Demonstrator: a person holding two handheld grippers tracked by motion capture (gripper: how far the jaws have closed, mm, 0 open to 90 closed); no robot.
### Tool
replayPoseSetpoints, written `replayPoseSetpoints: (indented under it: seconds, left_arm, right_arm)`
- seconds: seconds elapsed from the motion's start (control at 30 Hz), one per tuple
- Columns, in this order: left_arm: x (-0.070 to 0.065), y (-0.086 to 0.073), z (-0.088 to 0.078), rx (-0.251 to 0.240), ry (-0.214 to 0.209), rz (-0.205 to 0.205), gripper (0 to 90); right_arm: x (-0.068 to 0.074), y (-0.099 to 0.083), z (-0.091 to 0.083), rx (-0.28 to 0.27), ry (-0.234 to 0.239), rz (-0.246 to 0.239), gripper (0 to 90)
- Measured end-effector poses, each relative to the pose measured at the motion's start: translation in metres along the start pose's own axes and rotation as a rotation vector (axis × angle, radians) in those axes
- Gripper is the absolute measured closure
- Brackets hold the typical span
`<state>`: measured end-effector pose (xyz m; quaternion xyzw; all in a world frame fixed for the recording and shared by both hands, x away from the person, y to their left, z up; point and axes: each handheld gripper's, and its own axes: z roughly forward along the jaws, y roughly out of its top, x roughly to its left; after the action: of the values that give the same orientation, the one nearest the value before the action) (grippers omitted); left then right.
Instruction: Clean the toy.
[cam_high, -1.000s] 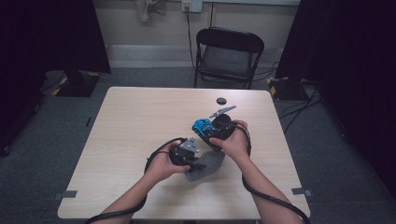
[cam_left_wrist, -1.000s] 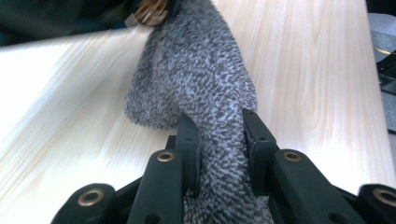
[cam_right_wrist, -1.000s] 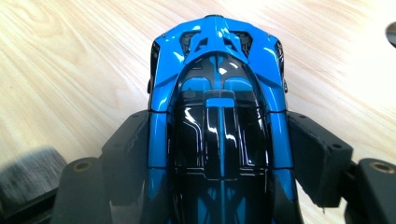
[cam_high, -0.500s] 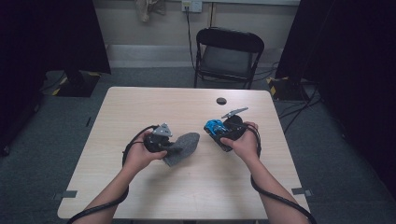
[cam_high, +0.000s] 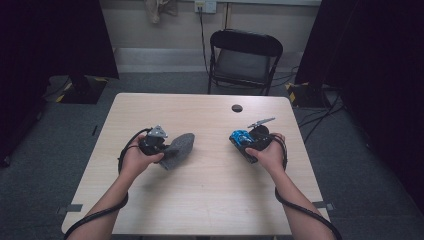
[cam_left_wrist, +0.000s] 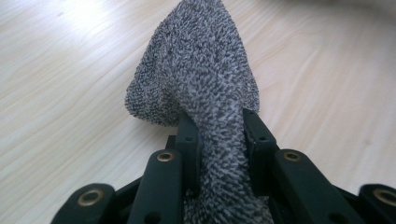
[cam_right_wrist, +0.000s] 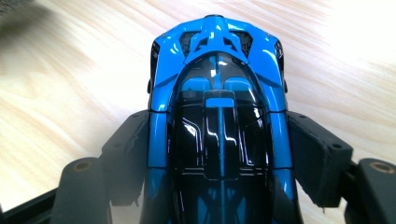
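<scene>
My left gripper (cam_high: 165, 148) is shut on a grey fuzzy cloth (cam_high: 178, 148) at the table's left middle. In the left gripper view the cloth (cam_left_wrist: 201, 79) is pinched between the two black jaws of the left gripper (cam_left_wrist: 219, 130) and droops forward onto the wood. My right gripper (cam_high: 241, 141) is shut on a blue and black toy car (cam_high: 242, 137) at the table's right middle. In the right gripper view the toy car (cam_right_wrist: 217, 107) sits lengthwise between the pads of the right gripper (cam_right_wrist: 217, 154), which press on its two sides.
A small black round object (cam_high: 237, 108) lies near the far edge of the wooden table (cam_high: 210, 200). A black folding chair (cam_high: 243, 57) stands beyond the table. Cables trail from both grippers along the forearms.
The two hands have drawn apart. The left gripper carried the cloth to the left, and the right gripper moved the car right and lower.
</scene>
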<state>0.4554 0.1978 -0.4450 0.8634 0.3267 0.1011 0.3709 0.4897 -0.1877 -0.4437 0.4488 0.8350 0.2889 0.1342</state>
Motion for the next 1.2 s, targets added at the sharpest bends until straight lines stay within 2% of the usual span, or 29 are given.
replayPoseSetpoints:
  seconds: [0.23,0.33,0.4,0.57,0.87,0.93,1.1,1.2]
  left_arm:
    - [0.018,-0.011,0.001,0.015,0.053,-0.022,72.4]
    - [0.022,-0.014,0.002,0.014,0.06,-0.028,72.3]
    - [0.028,-0.017,0.002,0.013,0.071,-0.048,72.3]
    - [0.035,-0.021,0.002,0.017,0.106,-0.062,71.7]
    - [0.033,-0.022,0.004,0.02,0.116,-0.066,69.5]
    - [0.032,-0.022,0.004,0.015,0.118,-0.067,67.3]
    - [0.03,-0.023,0.005,0.007,0.114,-0.078,61.3]
    - [0.029,-0.022,0.005,-0.001,0.119,-0.079,53.6]
  right_arm:
    - [-0.017,-0.007,0.007,0.007,-0.025,0.031,28.6]
    - [-0.023,-0.011,0.013,0.018,-0.034,0.044,28.6]
    - [-0.026,-0.013,0.016,0.017,-0.036,0.053,28.6]
    - [-0.033,-0.018,0.023,0.025,-0.031,0.069,28.5]
    - [-0.035,-0.02,0.027,0.025,-0.026,0.046,28.3]
    - [-0.035,-0.02,0.027,0.022,-0.029,0.027,28.2]
    - [-0.037,-0.022,0.027,0.008,-0.02,0.026,28.0]
    - [-0.037,-0.023,0.026,0.008,-0.015,0.029,27.6]
